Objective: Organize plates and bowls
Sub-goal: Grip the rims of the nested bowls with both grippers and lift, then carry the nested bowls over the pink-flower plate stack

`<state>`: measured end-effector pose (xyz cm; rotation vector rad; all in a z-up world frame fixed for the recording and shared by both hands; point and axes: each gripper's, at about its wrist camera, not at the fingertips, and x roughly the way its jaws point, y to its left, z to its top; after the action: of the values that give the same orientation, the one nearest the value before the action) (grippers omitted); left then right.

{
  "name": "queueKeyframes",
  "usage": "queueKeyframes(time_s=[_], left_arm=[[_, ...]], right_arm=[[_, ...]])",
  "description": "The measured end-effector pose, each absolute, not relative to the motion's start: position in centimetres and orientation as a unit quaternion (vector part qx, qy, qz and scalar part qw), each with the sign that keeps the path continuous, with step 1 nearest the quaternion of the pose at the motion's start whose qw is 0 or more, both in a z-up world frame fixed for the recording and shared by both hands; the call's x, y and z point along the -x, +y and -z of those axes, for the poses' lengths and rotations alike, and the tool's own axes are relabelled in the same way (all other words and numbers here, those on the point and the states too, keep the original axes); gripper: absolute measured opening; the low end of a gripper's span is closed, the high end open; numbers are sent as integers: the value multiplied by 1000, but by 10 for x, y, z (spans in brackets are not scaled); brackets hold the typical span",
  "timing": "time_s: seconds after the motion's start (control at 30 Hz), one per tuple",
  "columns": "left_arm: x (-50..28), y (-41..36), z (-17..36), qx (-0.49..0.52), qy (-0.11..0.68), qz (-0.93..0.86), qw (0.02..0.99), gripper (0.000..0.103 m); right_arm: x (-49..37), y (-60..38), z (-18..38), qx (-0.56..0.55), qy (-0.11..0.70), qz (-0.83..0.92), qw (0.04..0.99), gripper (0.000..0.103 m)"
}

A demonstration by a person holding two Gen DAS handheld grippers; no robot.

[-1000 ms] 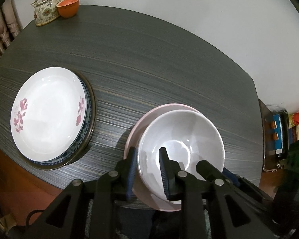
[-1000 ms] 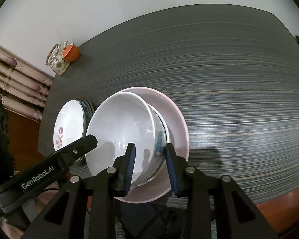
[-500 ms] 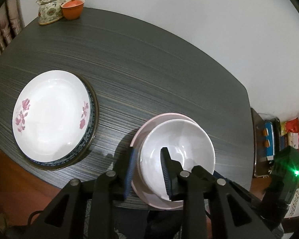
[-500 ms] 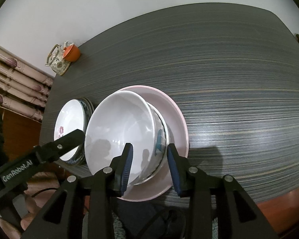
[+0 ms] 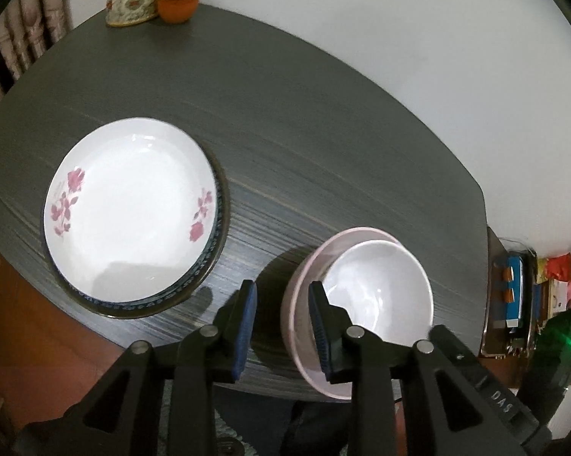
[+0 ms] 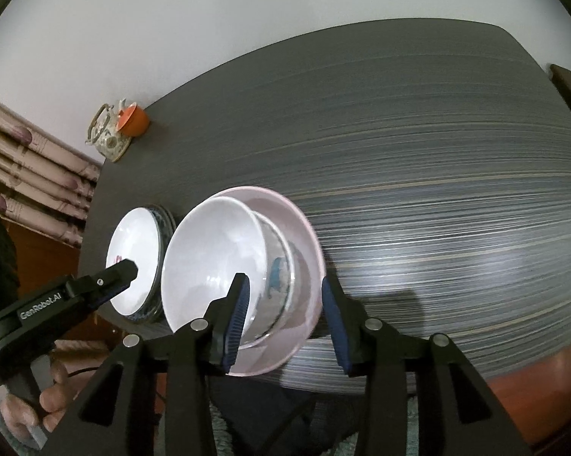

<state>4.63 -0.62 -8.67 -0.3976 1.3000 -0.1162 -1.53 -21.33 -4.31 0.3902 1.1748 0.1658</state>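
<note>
**Both grips let go of the bowl stack**

My left hand-held gripper has let go of the white bowl and slid off toward the plates; its fingers now stand apart with only bare counter between them. A second ago they pinched that bowl's rim. My right hand-held gripper is opening; the bowl's near rim and the pink dish sit between its fingers, unpressed, where earlier they closed on the rim. The white bowl is nested in a patterned bowl on the pink dish, near the counter's front edge. The floral plate tops its own stack to the left. I judge the bowls placed.
</note>
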Motion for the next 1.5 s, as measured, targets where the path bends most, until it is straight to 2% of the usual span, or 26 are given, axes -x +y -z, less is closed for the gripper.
queueKeyframes(time_s=[0.6, 0.83, 1.33, 1.5], left_arm=[[-45, -16, 111, 195, 640, 61, 741, 29], [-50, -20, 122, 188, 651, 61, 733, 29], [-56, -29, 136, 178, 655, 65, 732, 29], [-52, -37, 156, 175, 681, 67, 708, 28]], right_arm=[[18, -232, 70, -187, 581, -43, 791, 39], [16, -229, 80, -184, 589, -43, 786, 43], [9, -226, 92, -167, 600, -29, 782, 44], [4, -222, 96, -158, 604, -24, 781, 44]])
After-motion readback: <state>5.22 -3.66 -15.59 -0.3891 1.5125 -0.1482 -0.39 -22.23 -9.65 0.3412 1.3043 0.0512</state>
